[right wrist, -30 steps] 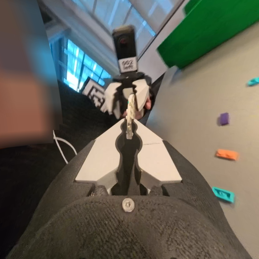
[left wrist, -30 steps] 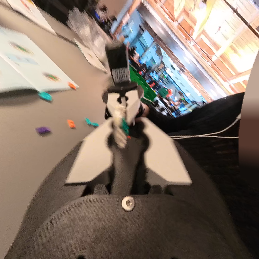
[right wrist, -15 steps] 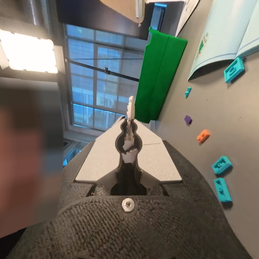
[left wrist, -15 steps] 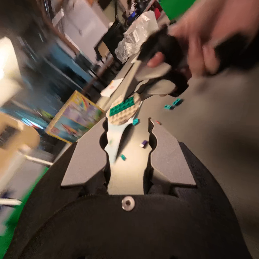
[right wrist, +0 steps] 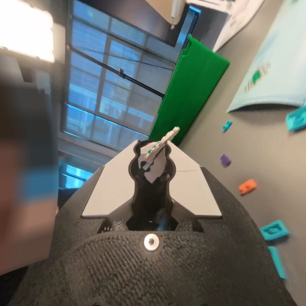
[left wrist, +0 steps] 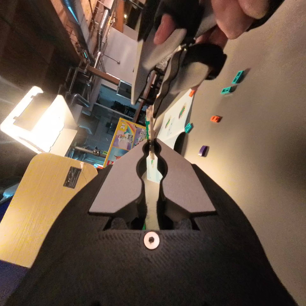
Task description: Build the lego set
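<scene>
A round tan plate with green bricks on it (left wrist: 150, 122) stands edge-on, lifted above the grey table (left wrist: 248, 165). My left gripper (left wrist: 151, 142) is shut on its near edge. My right gripper (left wrist: 144, 107) comes in from above, held by a hand, with its jaws apart around the plate's far edge. In the right wrist view my right gripper (right wrist: 153, 143) is open and the plate (right wrist: 163, 144) lies tilted in the gap. The left gripper's fingers (right wrist: 154, 168) show behind it.
Loose teal (left wrist: 238, 77), orange (left wrist: 215, 118) and purple (left wrist: 203, 150) pieces lie on the table beside an open instruction booklet (left wrist: 175, 125). A set box (left wrist: 125, 140) and a wooden chair back (left wrist: 41, 198) stand to the left. A green panel (right wrist: 187, 99) stands at the table's edge. The tips of both grippers are at nearly the same place. The green panel (right wrist: 187, 99) is about 20 centimetres from my left fingertips.
My left gripper, open half a second ago, has shut on the plate. My right gripper, which held the plate, has opened around it.
</scene>
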Motion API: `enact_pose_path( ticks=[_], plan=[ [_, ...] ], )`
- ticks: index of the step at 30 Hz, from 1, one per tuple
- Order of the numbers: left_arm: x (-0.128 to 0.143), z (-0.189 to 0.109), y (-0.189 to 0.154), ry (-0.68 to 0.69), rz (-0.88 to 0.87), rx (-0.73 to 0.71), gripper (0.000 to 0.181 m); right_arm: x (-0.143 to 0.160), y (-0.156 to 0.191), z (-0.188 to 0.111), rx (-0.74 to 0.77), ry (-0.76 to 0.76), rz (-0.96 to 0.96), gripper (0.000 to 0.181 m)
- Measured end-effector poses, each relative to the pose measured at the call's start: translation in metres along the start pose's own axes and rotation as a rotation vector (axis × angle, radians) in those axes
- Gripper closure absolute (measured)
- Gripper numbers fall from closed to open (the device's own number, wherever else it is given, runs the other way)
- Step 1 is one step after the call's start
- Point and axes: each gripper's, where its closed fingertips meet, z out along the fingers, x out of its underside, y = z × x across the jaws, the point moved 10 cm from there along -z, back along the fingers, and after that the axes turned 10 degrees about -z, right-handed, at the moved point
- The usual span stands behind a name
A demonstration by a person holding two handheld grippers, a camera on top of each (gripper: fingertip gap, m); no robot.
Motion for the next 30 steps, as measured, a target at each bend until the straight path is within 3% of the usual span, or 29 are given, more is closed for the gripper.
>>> enact_pose_path(
  ticks=[1,4,7,10,14,21,30],
  plan=[
    [0.002,-0.002,0.002,-0.003,-0.015,-0.014,0.178,-0.007,0.004,-0.003,0.013,0.016,-0.104,0.150],
    [0.012,-0.004,0.001,-0.018,-0.065,-0.039,0.177,-0.033,0.017,-0.020,0.045,0.006,-0.543,0.150],
    [0.017,-0.003,0.004,-0.028,-0.106,-0.072,0.177,-0.055,0.013,-0.048,0.226,-0.038,-0.923,0.149],
    [0.017,0.001,0.007,-0.055,-0.197,-0.024,0.177,-0.070,0.005,-0.075,0.443,-0.124,-1.132,0.149],
    [0.017,0.001,-0.001,-0.018,-0.202,0.087,0.177,-0.066,-0.001,-0.095,0.584,-0.219,-1.282,0.145],
    [0.005,-0.019,-0.026,-0.046,-0.027,0.212,0.177,-0.048,-0.005,-0.079,0.541,-0.092,-1.450,0.148],
    [0.004,-0.011,-0.036,0.037,0.159,0.119,0.177,-0.051,-0.013,-0.074,0.502,-0.107,-1.418,0.153]
  ],
)
